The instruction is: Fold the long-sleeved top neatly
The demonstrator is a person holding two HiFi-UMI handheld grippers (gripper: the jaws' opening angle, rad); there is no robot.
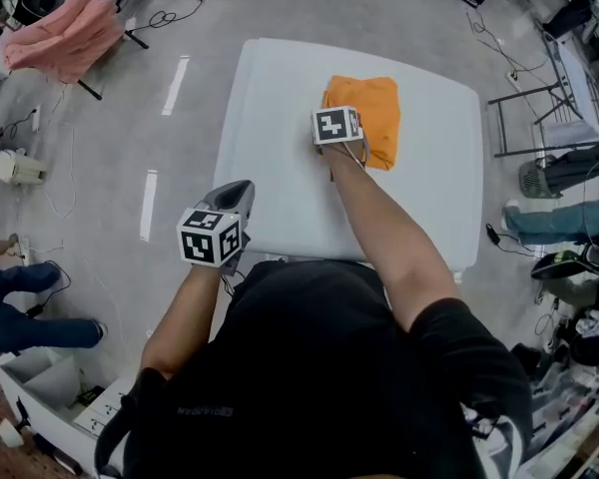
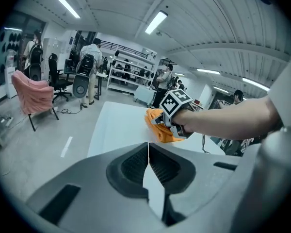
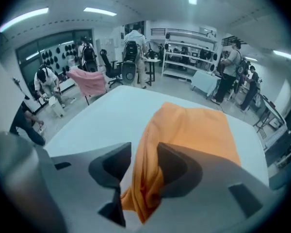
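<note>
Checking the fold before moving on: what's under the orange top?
The orange top lies folded on the white table; only bare tabletop shows around it. Its lower layers are covered.

Brightly, evenly lit from above by ceiling strip lights (image 2: 156, 22), with only faint soft shadows on the white table (image 1: 270, 148). Heavy fisheye bending and dark corners in both gripper views. Fair sharpness on the orange top (image 3: 194, 130); bluish softness further back.

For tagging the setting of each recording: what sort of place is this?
Probably a lab or workshop: white table on bare floor, storage shelves behind, office chairs and loose cables around.
</note>
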